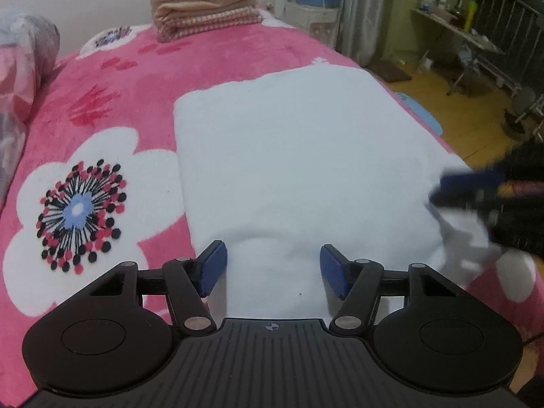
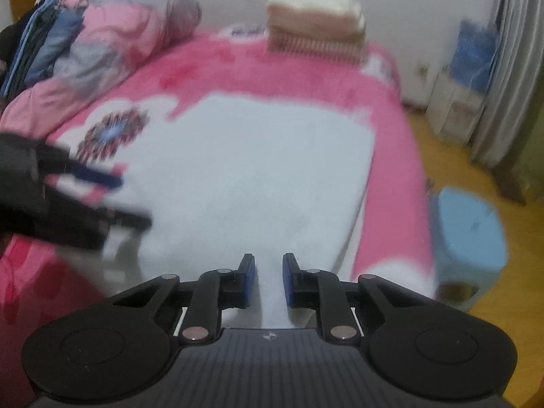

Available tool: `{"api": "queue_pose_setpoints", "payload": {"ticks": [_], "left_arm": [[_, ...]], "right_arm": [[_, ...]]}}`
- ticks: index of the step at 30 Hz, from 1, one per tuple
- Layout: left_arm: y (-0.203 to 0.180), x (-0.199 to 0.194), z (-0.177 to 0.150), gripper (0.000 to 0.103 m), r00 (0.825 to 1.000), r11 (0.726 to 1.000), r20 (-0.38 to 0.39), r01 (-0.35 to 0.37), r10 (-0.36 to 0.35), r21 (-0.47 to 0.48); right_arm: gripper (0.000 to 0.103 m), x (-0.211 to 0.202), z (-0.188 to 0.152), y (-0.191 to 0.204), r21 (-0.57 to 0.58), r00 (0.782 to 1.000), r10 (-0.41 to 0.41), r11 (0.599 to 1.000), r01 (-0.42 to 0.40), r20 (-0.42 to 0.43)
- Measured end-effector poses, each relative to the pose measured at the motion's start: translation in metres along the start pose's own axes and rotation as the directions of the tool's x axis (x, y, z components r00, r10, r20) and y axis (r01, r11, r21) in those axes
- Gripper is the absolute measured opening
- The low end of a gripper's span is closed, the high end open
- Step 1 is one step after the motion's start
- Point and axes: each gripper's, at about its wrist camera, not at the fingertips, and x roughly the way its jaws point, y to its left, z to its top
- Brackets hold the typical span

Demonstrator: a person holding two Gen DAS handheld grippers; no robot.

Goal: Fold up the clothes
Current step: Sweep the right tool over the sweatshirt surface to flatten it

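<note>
Left gripper (image 1: 273,268) held apart over the white garment's (image 1: 289,156) near edge.
Right gripper (image 2: 268,280) is seen nearly together astride a raised fold, apparently pinching it, though blurred. Bare pink blanket (image 1: 112,108) is left beyond the garment's far edge, before the folded stack (image 1: 204,3).

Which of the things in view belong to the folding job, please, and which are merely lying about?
Part of the job:
- white garment spread on the pink blanket
- left tool, over its near edge
- right tool, jaws narrow with near-edge cloth between them

Lying about:
- stack of folded towels
- rumpled quilt
- blue stool
- cluttered table
</note>
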Motion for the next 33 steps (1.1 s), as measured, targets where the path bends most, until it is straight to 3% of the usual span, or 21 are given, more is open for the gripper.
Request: {"api": "queue_pose_setpoints", "payload": {"ticks": [3,9,13,16,19,25,30,33], "left_arm": [[0.004,0.001,0.004,0.062,1.0,0.999,-0.021,0.005,-0.006,-0.032],[0.0,-0.001,0.005,0.065,0.999,1.0,-0.04,0.0,-0.002,-0.029],[-0.001,0.0,0.007,0.069,0.999,0.999,-0.05,0.002,-0.004,-0.038],[-0.002,0.0,0.007,0.07,0.999,0.999,-0.052,0.001,-0.003,-0.035],[-0.002,-0.001,0.007,0.07,0.999,0.999,-0.054,0.005,-0.007,-0.034],[-0.001,0.001,0.008,0.071,0.998,0.999,-0.062,0.006,-0.008,-0.04],[-0.002,0.002,0.009,0.073,0.998,1.0,-0.067,0.001,-0.003,-0.031],[-0.002,0.002,0.008,0.073,0.998,1.0,-0.067,0.0,-0.002,-0.029]], "right_arm": [[0.018,0.009,0.017,-0.009,0.011,0.999,0.0,1.0,0.0,0.038],[0.018,0.046,0.022,-0.018,0.0,0.999,-0.016,1.0,0.016,-0.048],[0.018,0.037,0.046,-0.019,-0.005,1.0,-0.025,1.0,0.025,0.016],[0.018,0.052,0.058,-0.026,0.015,1.0,-0.009,1.0,0.009,0.019],[0.018,0.083,0.052,-0.038,0.059,0.998,-0.003,0.998,0.007,-0.067],[0.018,0.068,0.077,-0.046,0.099,1.0,-0.011,0.995,0.01,0.002],[0.019,0.104,0.078,-0.068,0.194,0.999,0.015,0.981,-0.006,-0.043],[0.019,0.104,0.077,-0.079,0.279,0.998,0.045,0.96,-0.032,-0.038]]}}
